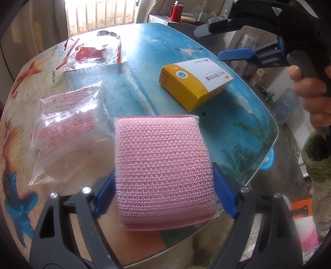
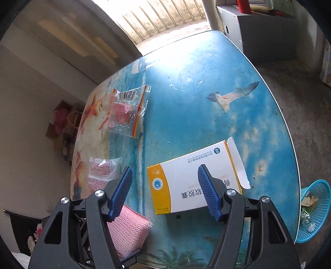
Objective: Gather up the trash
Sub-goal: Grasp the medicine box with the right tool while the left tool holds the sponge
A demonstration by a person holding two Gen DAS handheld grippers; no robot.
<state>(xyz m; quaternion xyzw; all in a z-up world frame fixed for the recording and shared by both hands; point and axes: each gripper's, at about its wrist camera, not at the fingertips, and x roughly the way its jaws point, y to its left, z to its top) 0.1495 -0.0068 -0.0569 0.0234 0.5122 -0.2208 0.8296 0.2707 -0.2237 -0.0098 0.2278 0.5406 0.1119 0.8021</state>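
Between the blue pads of the left claw [image 1: 163,194], a pink mesh sponge [image 1: 163,165] sits clamped on both sides, its near end hanging past the edge of a glass-topped table [image 1: 144,51] printed with a beach and sea scene. Just ahead of that claw and to its right lies a yellow-and-white medicine box [image 1: 196,80], flat on the blue part of the print. To the claw's left rests a clear plastic wrapper with red lettering [image 1: 66,124], and farther ahead on the same side, well apart from it, a second clear bag with red contents and a barcode [image 1: 93,53]. The right claw [image 2: 165,192] hovers above the table with its jaws spread wide and nothing between them; seen from its own camera, the medicine box [image 2: 186,182] lies directly beneath the gap, its end flap standing open on the side away from the claw's left finger. The sponge [image 2: 128,231] shows below and behind that left finger, at the table's near edge. Off the table to the right claw's right, down on the concrete floor, stands a blue mesh basket [image 2: 316,211] holding a few scraps of rubbish. A red flask [image 1: 175,11] stands on a counter beyond the table's far end.
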